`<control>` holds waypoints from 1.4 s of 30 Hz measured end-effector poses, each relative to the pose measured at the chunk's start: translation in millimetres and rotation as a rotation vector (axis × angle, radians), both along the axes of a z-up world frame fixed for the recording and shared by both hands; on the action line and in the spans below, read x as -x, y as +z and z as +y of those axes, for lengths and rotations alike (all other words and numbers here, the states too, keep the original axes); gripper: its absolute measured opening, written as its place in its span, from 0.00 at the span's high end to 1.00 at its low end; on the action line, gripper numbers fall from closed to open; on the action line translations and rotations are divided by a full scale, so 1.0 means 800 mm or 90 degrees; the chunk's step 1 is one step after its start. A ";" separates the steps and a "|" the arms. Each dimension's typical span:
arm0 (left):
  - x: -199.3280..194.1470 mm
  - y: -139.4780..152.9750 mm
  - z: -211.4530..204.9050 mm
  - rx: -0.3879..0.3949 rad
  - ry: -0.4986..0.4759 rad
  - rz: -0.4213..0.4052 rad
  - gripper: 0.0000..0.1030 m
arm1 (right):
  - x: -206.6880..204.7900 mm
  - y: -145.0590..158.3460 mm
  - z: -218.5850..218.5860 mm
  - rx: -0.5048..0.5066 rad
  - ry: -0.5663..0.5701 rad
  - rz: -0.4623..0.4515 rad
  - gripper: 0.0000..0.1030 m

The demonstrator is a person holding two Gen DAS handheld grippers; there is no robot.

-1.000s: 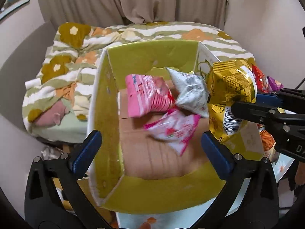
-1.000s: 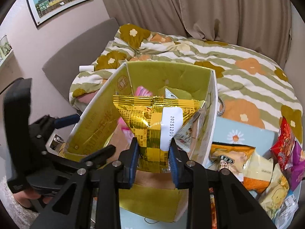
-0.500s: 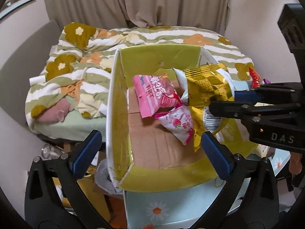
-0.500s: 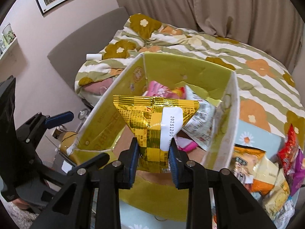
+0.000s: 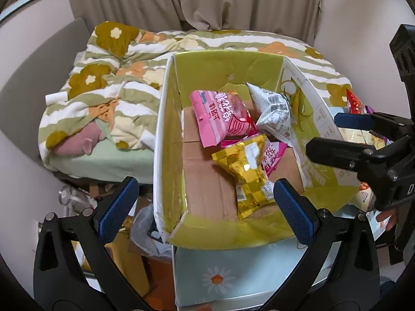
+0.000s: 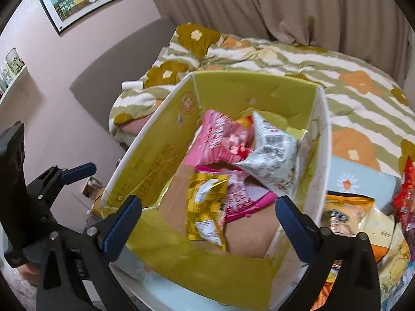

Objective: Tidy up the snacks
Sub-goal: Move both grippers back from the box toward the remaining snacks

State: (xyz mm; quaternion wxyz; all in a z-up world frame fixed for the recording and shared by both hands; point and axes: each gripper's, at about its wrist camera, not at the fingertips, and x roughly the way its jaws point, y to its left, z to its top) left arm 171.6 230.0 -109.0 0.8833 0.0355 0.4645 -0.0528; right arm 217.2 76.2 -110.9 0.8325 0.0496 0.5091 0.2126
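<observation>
My right tongs point(image 6: 207, 223) are spread wide and hold nothing, poised over the near edge of the yellow-green carton point(image 6: 166, 160). Just ahead of them, between the blue pads, the gold snack pack point(image 6: 207, 207) lies flat on the carton's brown floor. Beyond it a pink pack point(image 6: 241, 199) lies partly beneath it, and farther on a second pink pack point(image 6: 220, 140) and a silver pack point(image 6: 275, 158) lean toward the far wall. To the right of these tongs, outside the carton, loose snack bags point(image 6: 363, 217) are heaped on the bench point(image 6: 363, 178).

My left tongs point(image 5: 205, 199) are spread wide too, gripping nothing, at the carton's near left corner. The gold pack point(image 5: 249, 173) lies just ahead of their right pad. Farther off sits the bed point(image 5: 116, 83) with its flowered quilt.
</observation>
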 end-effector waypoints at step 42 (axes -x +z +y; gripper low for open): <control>0.094 0.064 -0.285 0.025 -0.120 -0.051 0.00 | 0.190 0.108 -0.306 0.119 -0.194 -0.128 0.00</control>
